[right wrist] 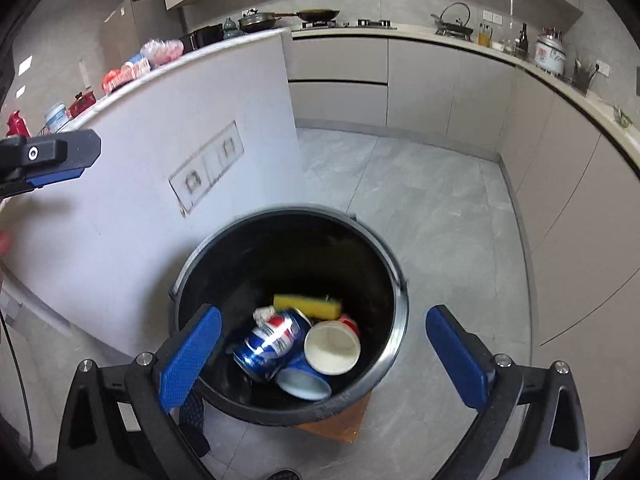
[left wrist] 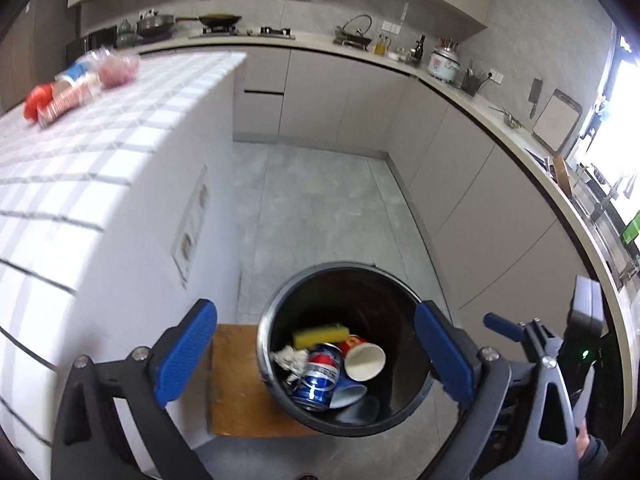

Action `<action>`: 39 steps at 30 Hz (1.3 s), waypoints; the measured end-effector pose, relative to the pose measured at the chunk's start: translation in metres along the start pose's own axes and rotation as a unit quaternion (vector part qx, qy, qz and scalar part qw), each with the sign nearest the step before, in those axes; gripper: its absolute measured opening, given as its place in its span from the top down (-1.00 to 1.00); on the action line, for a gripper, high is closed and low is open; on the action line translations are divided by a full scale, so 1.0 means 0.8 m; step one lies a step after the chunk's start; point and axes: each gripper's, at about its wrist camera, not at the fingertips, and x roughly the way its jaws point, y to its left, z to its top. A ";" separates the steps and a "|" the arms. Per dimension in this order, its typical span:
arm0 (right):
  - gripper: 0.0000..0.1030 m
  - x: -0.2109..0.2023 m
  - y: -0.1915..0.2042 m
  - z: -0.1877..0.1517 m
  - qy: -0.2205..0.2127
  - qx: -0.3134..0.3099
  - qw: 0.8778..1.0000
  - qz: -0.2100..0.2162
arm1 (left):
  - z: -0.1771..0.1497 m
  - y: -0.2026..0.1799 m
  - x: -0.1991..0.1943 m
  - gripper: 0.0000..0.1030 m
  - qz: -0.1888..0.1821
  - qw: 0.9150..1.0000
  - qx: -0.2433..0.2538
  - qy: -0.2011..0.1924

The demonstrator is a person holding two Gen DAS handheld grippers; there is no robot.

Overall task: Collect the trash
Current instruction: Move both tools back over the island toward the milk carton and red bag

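A black trash bin [left wrist: 404,408] [right wrist: 192,264] stands on a wooden board [left wrist: 236,384] on the floor beside the island. Inside lie a crushed blue Pepsi can [left wrist: 318,380] [right wrist: 272,344], a white-and-red paper cup [left wrist: 364,358] [right wrist: 332,346], a yellow sponge [left wrist: 320,334] [right wrist: 308,306], crumpled paper [left wrist: 290,360] and a blue cup [right wrist: 302,382]. My left gripper [left wrist: 316,356] is open and empty above the bin. My right gripper [right wrist: 324,360] is open and empty above the bin. The left gripper's finger [right wrist: 60,156] shows at the left of the right wrist view.
A white island with a checked cloth [left wrist: 100,152] holds stacked paper cups [left wrist: 72,92] and a bag of red items [left wrist: 118,68]. Grey cabinets and a counter [left wrist: 460,92] with cookware line the far and right walls. Grey tile floor [left wrist: 320,208] lies between.
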 end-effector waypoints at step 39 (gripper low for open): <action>-1.00 0.115 0.459 0.394 -0.039 0.034 0.998 -0.033 | 0.149 0.503 -0.068 -0.93 0.073 0.994 -0.069 -0.039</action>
